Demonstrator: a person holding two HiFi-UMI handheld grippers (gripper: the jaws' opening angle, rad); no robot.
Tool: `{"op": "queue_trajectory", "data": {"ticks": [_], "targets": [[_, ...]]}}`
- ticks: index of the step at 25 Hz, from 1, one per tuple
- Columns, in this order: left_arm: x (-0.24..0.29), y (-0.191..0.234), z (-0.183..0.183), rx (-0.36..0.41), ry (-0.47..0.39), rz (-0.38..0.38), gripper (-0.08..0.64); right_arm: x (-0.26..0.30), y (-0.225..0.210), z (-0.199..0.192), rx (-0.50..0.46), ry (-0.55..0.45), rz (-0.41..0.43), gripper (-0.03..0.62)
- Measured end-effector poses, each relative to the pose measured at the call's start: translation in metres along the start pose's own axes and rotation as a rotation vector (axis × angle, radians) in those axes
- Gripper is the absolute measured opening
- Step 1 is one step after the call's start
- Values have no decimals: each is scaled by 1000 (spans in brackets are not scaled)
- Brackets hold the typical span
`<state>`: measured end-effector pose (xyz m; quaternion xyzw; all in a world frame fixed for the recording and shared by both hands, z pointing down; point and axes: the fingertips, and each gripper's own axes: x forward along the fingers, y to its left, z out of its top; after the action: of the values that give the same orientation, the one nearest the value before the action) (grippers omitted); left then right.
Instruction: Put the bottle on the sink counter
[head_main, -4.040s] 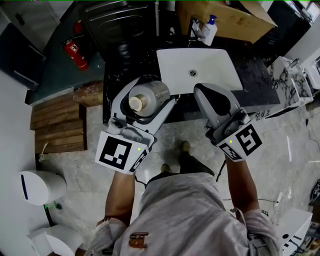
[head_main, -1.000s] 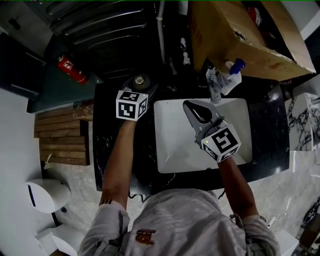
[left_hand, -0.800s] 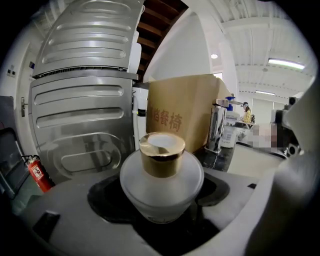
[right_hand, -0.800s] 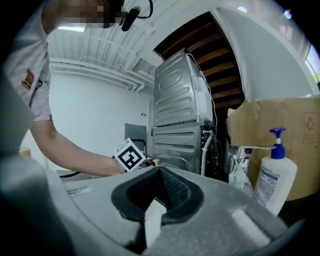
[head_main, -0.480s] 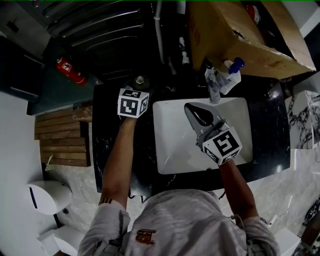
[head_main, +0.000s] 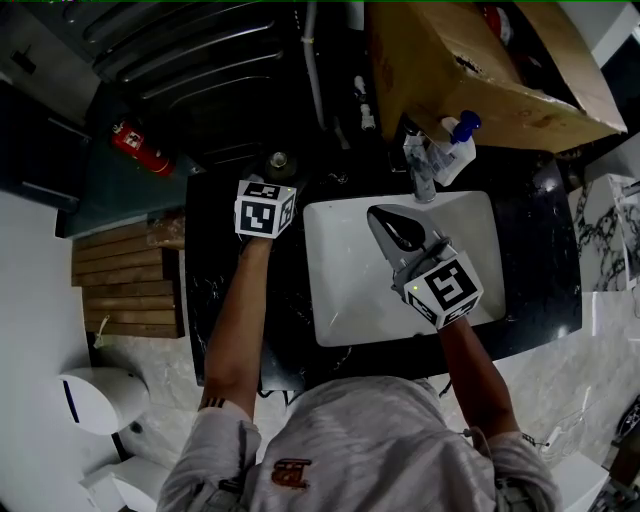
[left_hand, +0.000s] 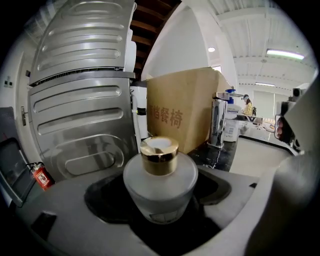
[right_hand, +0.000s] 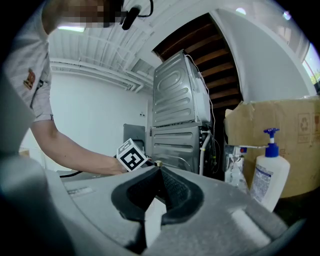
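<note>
Little legible print: one box legend, a few marks

On the cardboard box (left_hand: 182, 112) we read three reddish Chinese characters in the left gripper view; the last two look like 餐椅, and we cannot fix the first. In the right gripper view the same box bears a recycling-style mark (right_hand: 302, 120) near its top edge. The pump bottle (right_hand: 270, 177) has a printed label too small for us to read. The shirt logo (head_main: 283, 472) is orange but illegible. The left cube (head_main: 264, 209) and right cube (head_main: 441, 290) show black-and-white square code patterns, no letters.
</note>
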<state>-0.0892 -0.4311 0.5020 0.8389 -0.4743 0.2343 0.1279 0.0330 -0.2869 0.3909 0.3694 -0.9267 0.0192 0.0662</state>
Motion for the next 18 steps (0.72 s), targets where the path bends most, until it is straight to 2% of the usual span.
{"op": "queue_trajectory", "data": {"ticks": [7, 18], "targets": [[-29, 1, 17, 15, -73, 33, 371, -4, 6, 5, 1, -13, 1, 1], [-116, -58, 77, 9, -305, -51, 369, -15, 9, 44, 10, -103, 9, 2]]}}
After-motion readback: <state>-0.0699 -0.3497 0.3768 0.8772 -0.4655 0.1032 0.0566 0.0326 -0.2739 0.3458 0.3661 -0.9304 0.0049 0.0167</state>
